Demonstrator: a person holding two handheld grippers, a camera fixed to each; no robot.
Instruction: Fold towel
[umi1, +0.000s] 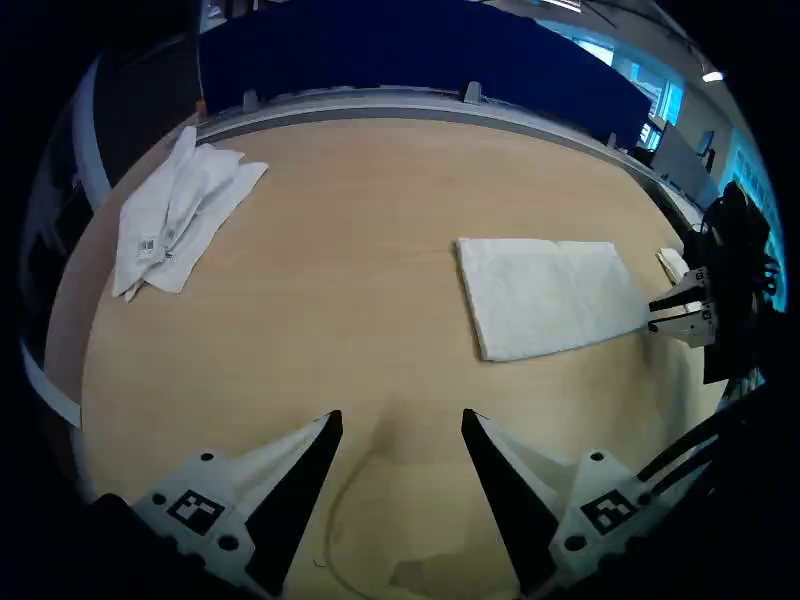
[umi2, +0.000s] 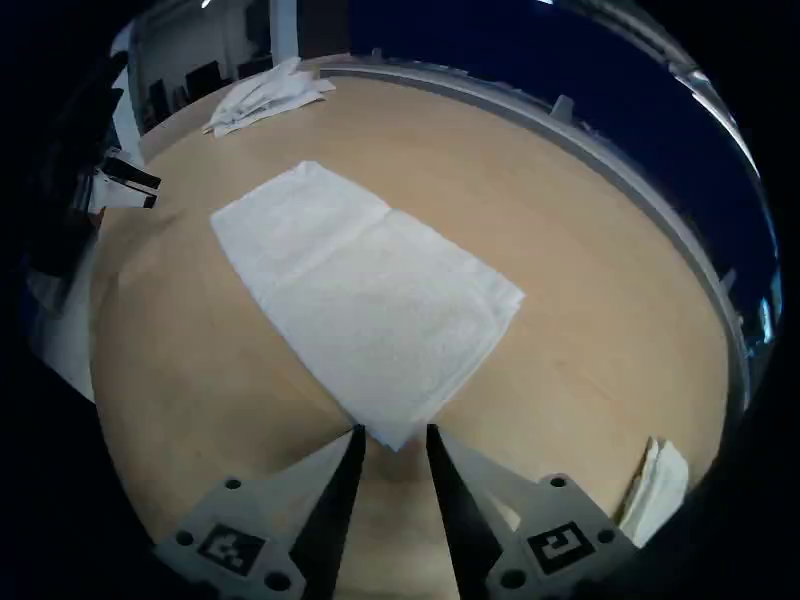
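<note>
A white towel (umi2: 365, 295), folded flat into a long rectangle, lies on the round wooden table (umi2: 590, 300). Its near corner reaches in between the fingertips of my right gripper (umi2: 394, 430). That gripper is open with a narrow gap, and its fingers do not press on the cloth. In the left gripper view the same towel (umi1: 550, 295) lies to the right of centre, with the right gripper (umi1: 668, 312) at its right end. My left gripper (umi1: 400, 415) stands wide open over bare table, well short of the towel, with nothing between its fingers.
A loose heap of white towels (umi1: 175, 215) lies at the table's far left; the right gripper view shows the heap (umi2: 265, 95) at the top. A small folded white cloth (umi2: 655, 490) sits near the table edge. A blue partition (umi1: 400, 45) stands behind the table.
</note>
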